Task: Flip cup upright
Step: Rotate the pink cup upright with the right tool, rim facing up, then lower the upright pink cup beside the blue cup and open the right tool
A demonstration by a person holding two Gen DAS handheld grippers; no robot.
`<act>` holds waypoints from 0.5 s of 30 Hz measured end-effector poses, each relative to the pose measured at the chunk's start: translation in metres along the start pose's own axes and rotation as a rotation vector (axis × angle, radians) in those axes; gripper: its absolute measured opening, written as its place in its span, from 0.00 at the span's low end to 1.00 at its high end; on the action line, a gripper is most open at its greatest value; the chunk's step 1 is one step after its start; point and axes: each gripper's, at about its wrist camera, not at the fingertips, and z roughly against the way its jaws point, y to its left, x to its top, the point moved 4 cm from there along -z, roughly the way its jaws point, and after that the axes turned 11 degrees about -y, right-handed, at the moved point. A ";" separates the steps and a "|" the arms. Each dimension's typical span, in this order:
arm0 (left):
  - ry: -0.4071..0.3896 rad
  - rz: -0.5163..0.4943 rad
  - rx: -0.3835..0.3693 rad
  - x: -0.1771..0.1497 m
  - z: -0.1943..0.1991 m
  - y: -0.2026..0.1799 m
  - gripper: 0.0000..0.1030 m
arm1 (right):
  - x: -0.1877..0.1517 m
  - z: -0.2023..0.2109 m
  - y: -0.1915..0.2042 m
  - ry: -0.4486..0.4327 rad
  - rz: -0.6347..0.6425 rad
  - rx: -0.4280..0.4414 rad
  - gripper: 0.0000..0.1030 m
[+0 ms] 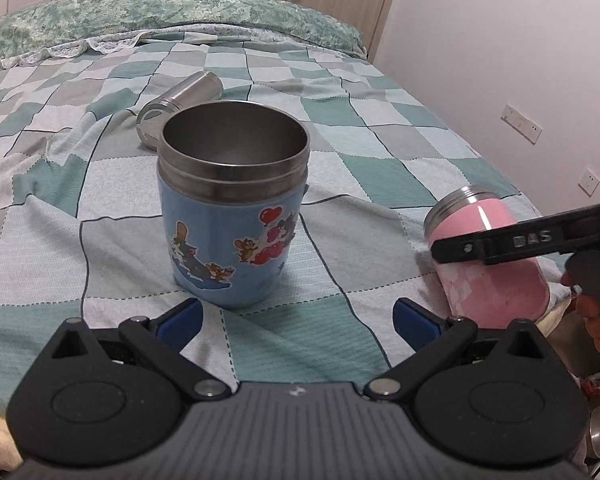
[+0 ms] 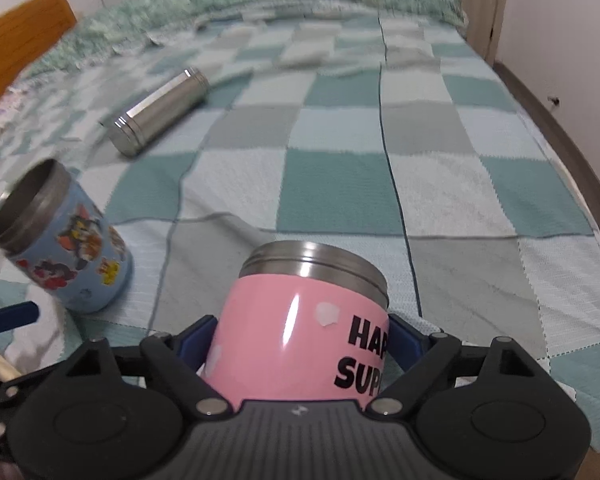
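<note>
**Pink cup gripped by the right tool, mouth pointing away**

The right gripper [image 2: 300, 344] is clenched on the pink steel-rimmed cup with black lettering [image 2: 300, 328], its blue pads [image 2: 196, 336] pressed to both sides of the body at the bottom centre of the right wrist frame. The cup's long axis runs forward along the fingers, steel mouth farthest from the tool and raised a little; whether its lower side touches the cover cannot be told. Judged from this, the coming move is a wrist tilt that brings the mouth to the top.

The left gripper [image 1: 298, 322] is released, jaws spread wide and holding nothing, just short of the blue cartoon-printed steel cup [image 1: 232, 216], which stands upright, mouth up, at the centre of the left wrist frame. In that frame the pink cup [image 1: 488, 260] lies at the right edge.

A plain steel cylinder flask [image 2: 160, 114] lies on its side at upper left, well apart. The green-and-white checked bed cover [image 2: 380, 184] ahead of the pink cup is open; the bed's edge curves down the right side.
</note>
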 end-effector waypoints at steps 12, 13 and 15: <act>-0.042 0.026 0.006 0.005 0.009 -0.003 1.00 | 0.012 0.052 0.012 -0.410 0.123 0.004 0.83; -0.043 0.028 0.010 0.005 0.009 -0.003 1.00 | 0.014 0.051 0.014 -0.431 0.132 -0.002 0.83; -0.046 0.034 0.015 0.005 0.009 -0.002 1.00 | 0.018 0.048 0.018 -0.455 0.144 -0.007 0.82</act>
